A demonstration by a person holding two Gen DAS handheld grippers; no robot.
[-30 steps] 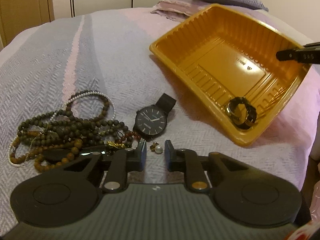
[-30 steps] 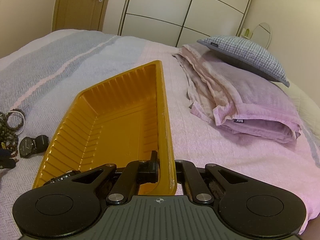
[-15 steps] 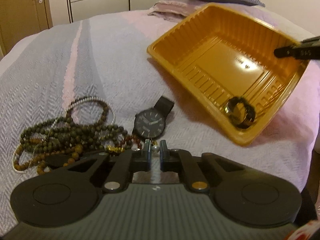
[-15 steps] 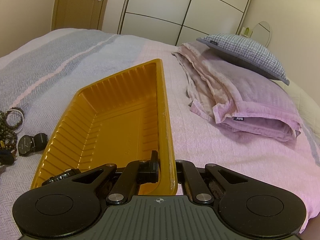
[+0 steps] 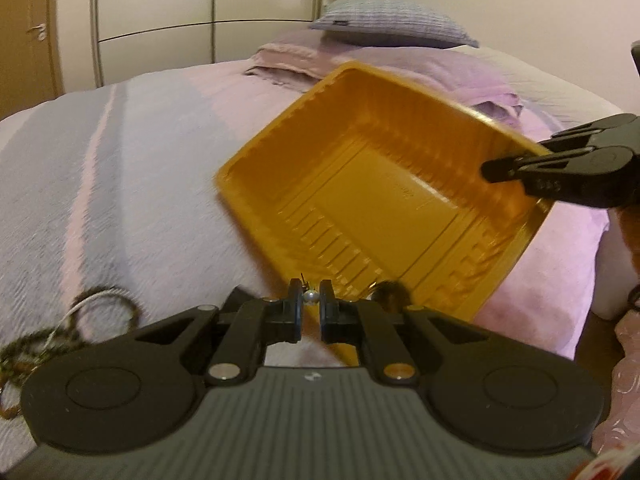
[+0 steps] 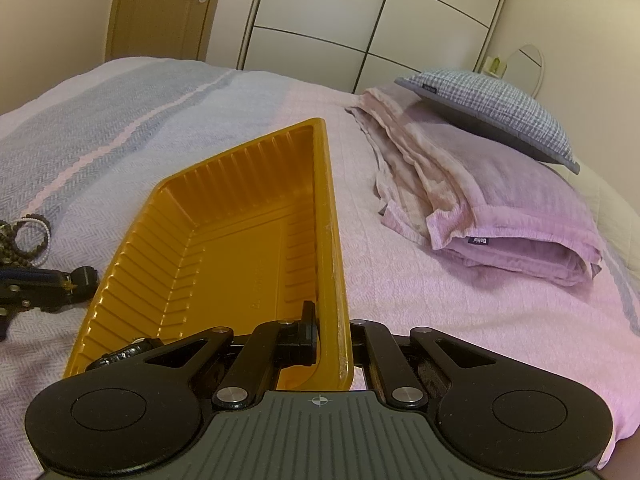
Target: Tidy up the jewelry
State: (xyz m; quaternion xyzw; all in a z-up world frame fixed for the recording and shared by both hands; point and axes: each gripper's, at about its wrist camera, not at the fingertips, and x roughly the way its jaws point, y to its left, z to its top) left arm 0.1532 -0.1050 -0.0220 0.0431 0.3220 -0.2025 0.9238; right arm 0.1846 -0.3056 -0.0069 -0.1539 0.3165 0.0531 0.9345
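My left gripper [image 5: 310, 301] is shut on a small pearl earring [image 5: 309, 297] and holds it raised just in front of the near rim of the orange plastic tray [image 5: 384, 216]. My right gripper [image 6: 332, 332] is shut on the tray's right wall [image 6: 334, 264] and holds the tray tilted on the bed; it shows at the tray's far right in the left wrist view [image 5: 560, 172]. A dark bracelet [image 6: 124, 354] lies in the tray's near corner. A heap of beaded bracelets [image 5: 60, 328] lies on the bed at the left.
The bed has a grey and pink herringbone cover [image 5: 120, 184]. Folded pink bedding [image 6: 500, 216] and a checked pillow [image 6: 492, 112] lie at the far right. A wardrobe [image 6: 360, 20] and a door [image 6: 160, 8] stand behind.
My left gripper closed on the pearl earring and lifted it from the bed toward the tray's near rim. The right gripper kept its hold on the tray wall.
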